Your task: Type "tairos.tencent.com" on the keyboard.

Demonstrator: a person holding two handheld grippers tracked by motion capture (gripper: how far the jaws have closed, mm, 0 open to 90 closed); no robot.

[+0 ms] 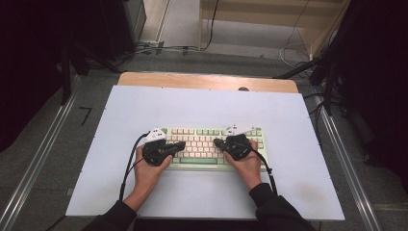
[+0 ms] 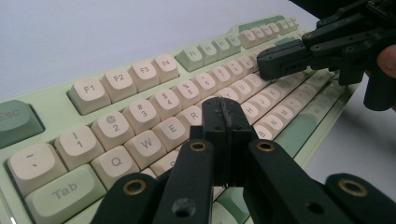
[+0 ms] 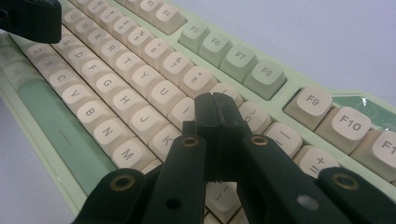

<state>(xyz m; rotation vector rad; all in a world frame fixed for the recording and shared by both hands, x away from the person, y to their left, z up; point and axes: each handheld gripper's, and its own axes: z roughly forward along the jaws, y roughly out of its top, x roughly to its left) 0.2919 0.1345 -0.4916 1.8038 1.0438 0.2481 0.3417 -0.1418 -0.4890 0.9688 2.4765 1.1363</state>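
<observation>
A pale green keyboard (image 1: 211, 134) with cream keys lies on the white mat, near the front middle. My left gripper (image 1: 181, 144) rests over the keyboard's left half, its jaws pressed together with nothing between them. In the left gripper view its tip (image 2: 225, 106) hovers above the keyboard (image 2: 140, 74) around the R and T keys. My right gripper (image 1: 216, 143) sits over the right half, also shut and empty. In the right gripper view its tip (image 3: 213, 100) stands over the keyboard (image 3: 140, 60) near the I and O keys. The two tips point toward each other, a short gap apart.
The white mat (image 1: 207, 106) covers most of a wooden table (image 1: 207, 81). Metal rails (image 1: 38, 159) run along both sides. Cables (image 1: 159, 47) lie on the floor behind the table. The other gripper appears at the upper right (image 2: 280, 60) and top left (image 3: 32, 21) of the gripper views.
</observation>
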